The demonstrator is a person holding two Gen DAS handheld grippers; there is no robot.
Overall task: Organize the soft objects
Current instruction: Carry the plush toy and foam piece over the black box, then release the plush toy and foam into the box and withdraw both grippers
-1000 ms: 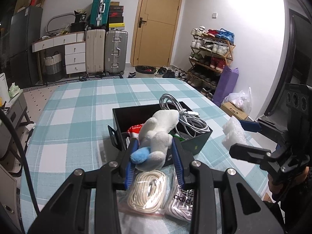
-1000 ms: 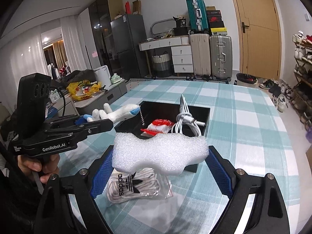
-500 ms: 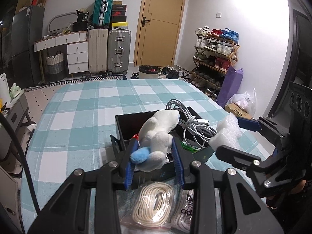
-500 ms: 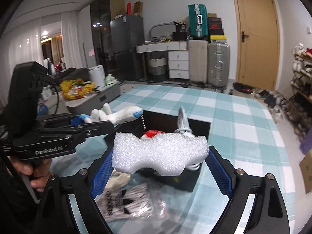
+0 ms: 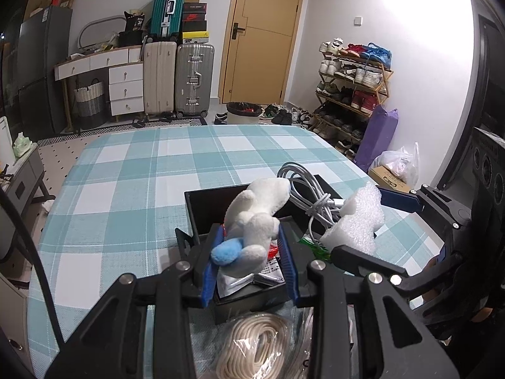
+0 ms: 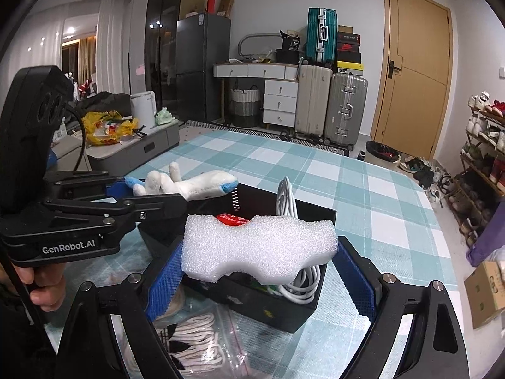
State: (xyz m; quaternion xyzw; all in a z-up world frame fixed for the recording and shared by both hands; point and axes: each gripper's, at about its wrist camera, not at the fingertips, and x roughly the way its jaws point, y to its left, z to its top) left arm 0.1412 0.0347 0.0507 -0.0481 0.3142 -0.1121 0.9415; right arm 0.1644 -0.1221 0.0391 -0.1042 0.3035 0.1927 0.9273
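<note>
Table (image 5: 126,195), covered in a teal-and-white checked cloth. Resting directly on it: one black open box (image 6: 284,312) near the close edge; in front of the box, one clear bag of cream cord (image 5: 255,347) and one clear zip bag of white laces (image 6: 195,344) with black print, lying side by side.

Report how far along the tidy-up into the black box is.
Done: the white cable and a red packet already sit in the black box. In hand: the left gripper is shut on the plush toy and the right gripper holds the foam block, both above the box, neither released. Left: two bagged cords lie on the table in front of it.
</note>
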